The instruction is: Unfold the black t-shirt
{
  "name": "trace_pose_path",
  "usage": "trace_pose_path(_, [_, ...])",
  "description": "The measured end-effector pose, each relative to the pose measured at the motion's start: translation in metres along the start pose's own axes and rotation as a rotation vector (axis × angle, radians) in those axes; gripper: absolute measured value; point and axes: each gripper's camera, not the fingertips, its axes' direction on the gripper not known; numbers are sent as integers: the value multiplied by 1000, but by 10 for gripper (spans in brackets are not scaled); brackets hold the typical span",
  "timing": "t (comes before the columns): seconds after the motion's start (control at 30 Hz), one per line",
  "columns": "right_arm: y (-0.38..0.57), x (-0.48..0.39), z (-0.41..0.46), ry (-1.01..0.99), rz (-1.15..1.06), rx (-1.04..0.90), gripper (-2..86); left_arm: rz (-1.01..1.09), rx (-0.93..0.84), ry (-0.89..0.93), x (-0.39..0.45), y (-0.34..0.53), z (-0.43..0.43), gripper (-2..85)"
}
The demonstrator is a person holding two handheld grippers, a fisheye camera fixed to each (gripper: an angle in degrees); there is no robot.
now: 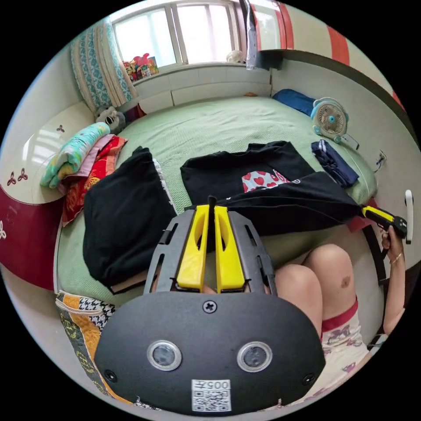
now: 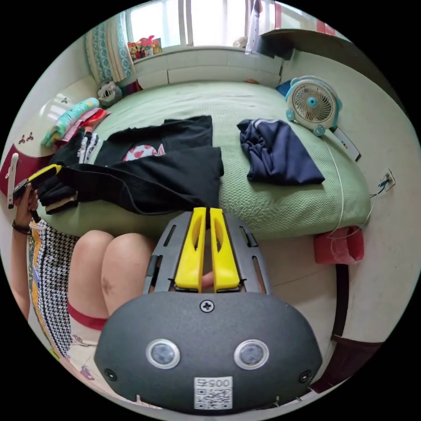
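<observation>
1. The black t-shirt (image 1: 245,175) lies on the green bed (image 1: 210,123), just in front of the person's knees (image 1: 315,272); its near hem is lifted off the bed and stretched into a taut band between the two tools, while the chest, with its heart print, rests flat on the bed behind the band.
2. The left gripper (image 1: 211,206) has its yellow jaws pressed together on one corner of the lifted hem, a sliver of black cloth showing between the tips; the right gripper (image 2: 207,215) looks likewise closed on the opposite corner, though there the cloth ends right at the tips, so the bite seems shallow.
3. A second black garment (image 1: 123,219) lies on the bed beside the t-shirt on the left gripper's side; a navy garment (image 2: 276,153) and a small fan (image 2: 312,103) sit on the bed on the other side, well apart from the hem.
4. To do this well, I judge: keep both grips firm, hold the hem taut and level, and draw it toward the knees so the folded layer peels open without dragging the chest; avoid snagging the neighbouring black garment.
</observation>
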Motion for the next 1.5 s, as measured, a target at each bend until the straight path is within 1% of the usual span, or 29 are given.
trace_pose_path(0.17, [26,5,-69,31,-18,120,-14,-3,89,23,-11,57,-90,28])
trace_pose_path(0.3, [58,17,-130,31,-15,211,-15,-19,155,103,-18,115,-158,27])
trace_pose_path(0.43, [99,28,-168,30,-27,231,-15,-34,146,180,-16,168,-192,26])
trace_pose_path(0.5, [116,33,-167,-12,-9,180,-15,-92,43,211,-16,204,-190,26])
trace_pose_path(0.57, [134,36,-157,-35,14,113,-14,-105,-38,247,-15,231,-180,27])
trace_pose_path(0.6, [144,37,-145,-39,19,54,-12,-128,-105,269,-17,247,-172,29])
trace_pose_path(0.67, [155,42,-123,-55,46,-48,-6,-188,-175,239,-26,264,-164,28])
trace_pose_path(0.73, [160,49,-104,-71,76,-144,10,-238,-185,192,-41,270,-165,24])
trace_pose_path(0.8, [153,52,-103,-73,85,-122,16,-271,-128,186,-55,259,-168,34])
trace_pose_path(0.93, [110,29,-107,-67,-20,-11,73,-197,-56,191,-49,212,-153,73])
trace_pose_path(1.03, [73,-3,-99,-74,-121,71,82,-123,-6,220,-30,160,-125,92])
trace_pose_path(1.13, [32,-31,-76,-101,-174,94,78,-69,13,242,-11,105,-85,108])
trace_pose_path(1.23, [-12,-54,-43,-117,-201,108,67,-33,-8,255,4,51,-38,114])
trace_pose_path(1.27, [-21,-58,-36,-114,-202,104,66,-19,-39,256,9,30,-17,114])
trace_pose_path(1.4, [-84,-85,18,-49,-263,102,64,-10,-117,227,23,-32,52,115])
trace_pose_path(1.5, [-131,-98,62,-31,-279,52,64,-4,-159,203,31,-65,98,117])
